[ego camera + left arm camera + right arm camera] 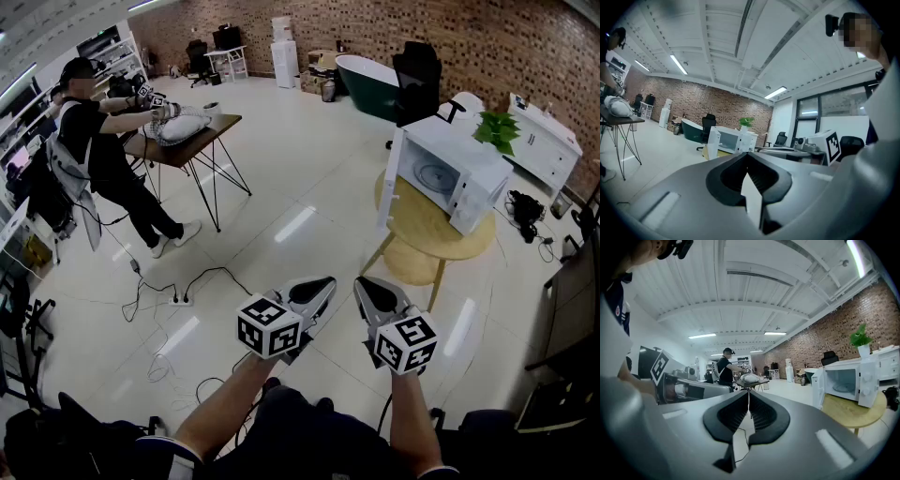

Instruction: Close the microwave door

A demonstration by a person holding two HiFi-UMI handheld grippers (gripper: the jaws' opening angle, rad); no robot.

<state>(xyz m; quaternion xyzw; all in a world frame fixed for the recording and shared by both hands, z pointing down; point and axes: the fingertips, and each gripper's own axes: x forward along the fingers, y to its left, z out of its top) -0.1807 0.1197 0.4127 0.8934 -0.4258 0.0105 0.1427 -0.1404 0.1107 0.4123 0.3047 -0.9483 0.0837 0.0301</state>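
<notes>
A white microwave (457,172) stands on a round wooden table (438,233) across the floor, to the front right. Its door (393,187) is swung wide open to the left, and the glass plate shows inside. Both grippers hang low in front of me, far short of the table. My left gripper (326,281) and my right gripper (362,281) are side by side, each shut with nothing held. The left gripper view has the microwave (731,139) small and distant beyond the left gripper (746,155). In the right gripper view the microwave (848,380) sits right of the right gripper (749,393).
A person (98,150) works with grippers at a folding table (192,141) at the far left. Cables and a power strip (178,300) lie on the tiles to my left. A green tub (364,82), a black chair (418,79) and a potted plant (497,128) stand behind the microwave.
</notes>
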